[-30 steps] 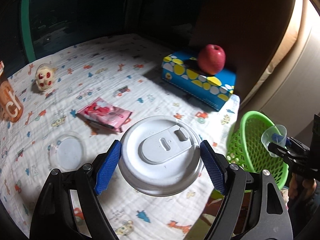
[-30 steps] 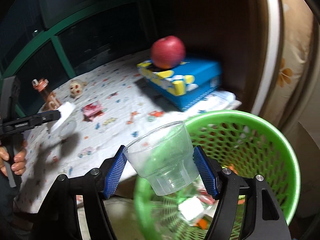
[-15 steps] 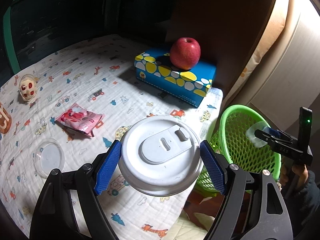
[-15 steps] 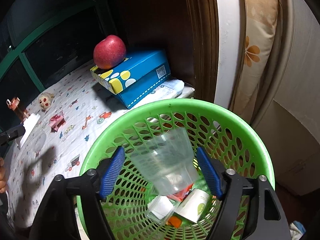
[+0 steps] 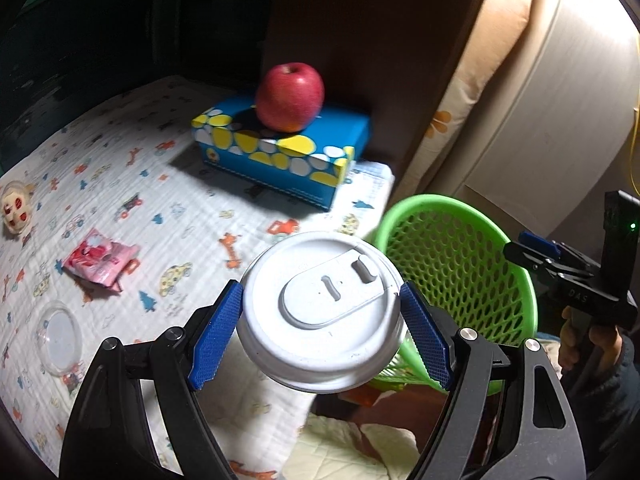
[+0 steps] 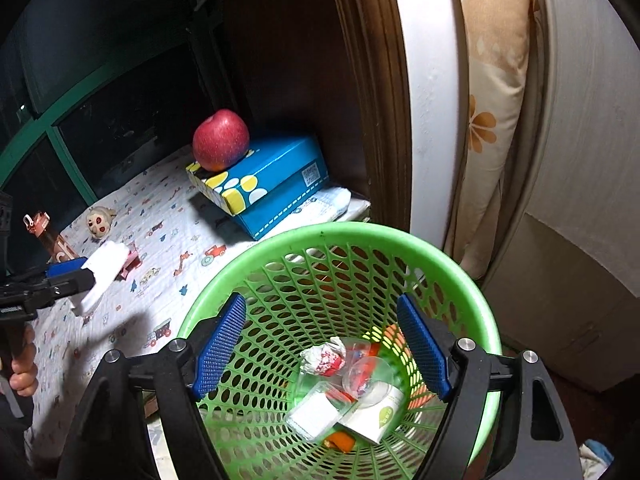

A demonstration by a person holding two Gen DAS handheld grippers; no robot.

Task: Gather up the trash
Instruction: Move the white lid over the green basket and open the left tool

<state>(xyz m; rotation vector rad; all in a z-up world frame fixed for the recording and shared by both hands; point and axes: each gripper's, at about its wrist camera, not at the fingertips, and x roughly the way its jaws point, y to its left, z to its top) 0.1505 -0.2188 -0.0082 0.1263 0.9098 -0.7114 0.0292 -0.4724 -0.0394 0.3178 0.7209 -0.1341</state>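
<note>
Left wrist view, nearest first: left gripper (image 5: pixel 320 320) has its jaws clamped on a white cup lid (image 5: pixel 320 312), blue pads pressed to the rim at 9 and 3 o'clock. The lid sits tilted, held by its edges only.

Just beyond, at 3 o'clock of the lid, the green basket (image 5: pixel 516 264) stands off the edge of the worktop (image 5: pixel 192 216). The lid is not yet over the basket mouth; it hangs above the worktop corner.

Right wrist view: right gripper (image 6: pixel 320 344) hovers directly over the basket, jaws opening, nothing between them. A clear plastic cup (image 6: pixel 368 376) lies at the basket bottom among crumpled wrappers (image 6: pixel 322 356).

Further out on the worktop, still to collect: a clear round lid (image 5: pixel 60 332) at 9 o'clock and a pink snack packet (image 5: pixel 100 260) at 10 o'clock. At 12 o'clock an apple (image 5: pixel 290 96) rests on a blue tissue box (image 5: pixel 280 148); probably not trash.

Risks:
- Lid held by a thin rim; a sideways jolt could flick it out short of the basket, onto the floor gap beside the worktop.
- Both grippers head for the same basket mouth. If the right one lingers there, they may collide.
- The basket is light mesh; a bump on the rim could tip it and spill its load.
</note>
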